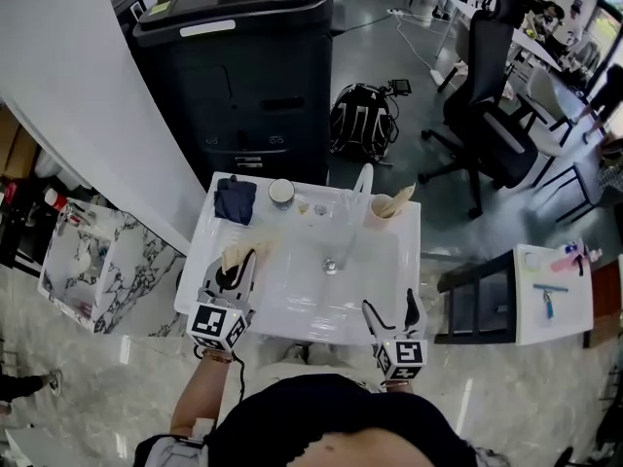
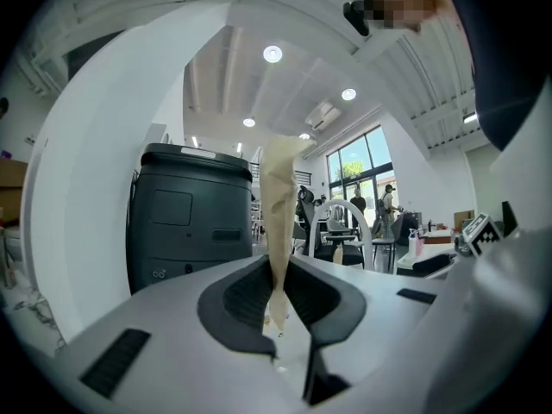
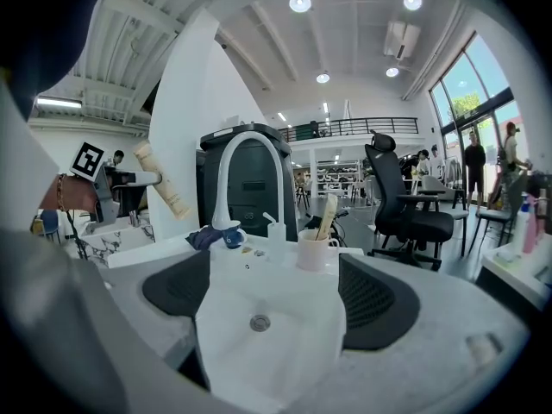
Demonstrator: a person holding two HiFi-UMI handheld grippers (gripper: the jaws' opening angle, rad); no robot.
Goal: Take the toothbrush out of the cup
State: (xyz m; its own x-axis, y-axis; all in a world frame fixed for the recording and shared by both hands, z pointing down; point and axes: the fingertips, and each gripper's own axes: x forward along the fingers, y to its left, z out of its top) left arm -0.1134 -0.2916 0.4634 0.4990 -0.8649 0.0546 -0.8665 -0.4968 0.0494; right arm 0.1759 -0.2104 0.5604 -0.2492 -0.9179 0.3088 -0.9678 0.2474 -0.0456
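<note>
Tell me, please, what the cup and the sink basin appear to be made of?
The cup looks like matte cream plastic or ceramic; its even, dull surface leaves that open. The sink basin seems glossy white ceramic or resin: smooth, with soft sheen around the metal drain.

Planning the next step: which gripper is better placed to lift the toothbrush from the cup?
Right. The right gripper is open, empty, facing the cup and toothbrush; the left gripper is shut on a beige tube.
</note>
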